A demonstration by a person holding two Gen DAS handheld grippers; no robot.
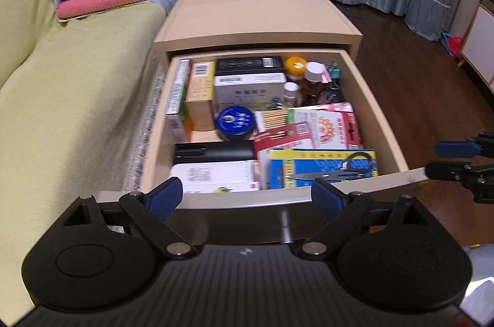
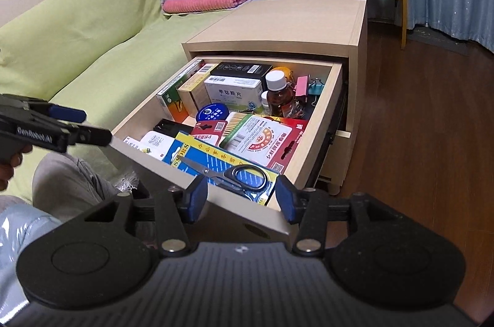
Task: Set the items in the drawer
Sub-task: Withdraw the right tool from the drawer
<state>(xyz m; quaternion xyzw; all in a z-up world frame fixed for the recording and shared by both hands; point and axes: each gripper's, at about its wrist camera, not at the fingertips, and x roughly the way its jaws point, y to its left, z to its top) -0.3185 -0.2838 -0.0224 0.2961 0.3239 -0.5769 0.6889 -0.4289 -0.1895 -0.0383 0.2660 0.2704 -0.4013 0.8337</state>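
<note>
I hold both grippers wide apart and empty before the drawer (image 1: 386,111), left gripper (image 1: 245,197) and right gripper (image 2: 240,197); scissors (image 2: 234,175) lie inside, near its front wall.

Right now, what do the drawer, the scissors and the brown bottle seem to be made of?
Drawer: likely laminated board, pale matte wood-grain, with flat uniform panels. Scissors: shiny grey blades, apparently steel, and glossy black loops, probably plastic. Brown bottle: translucent amber, glass or plastic, cannot tell; its white cap looks like matte plastic.
</note>
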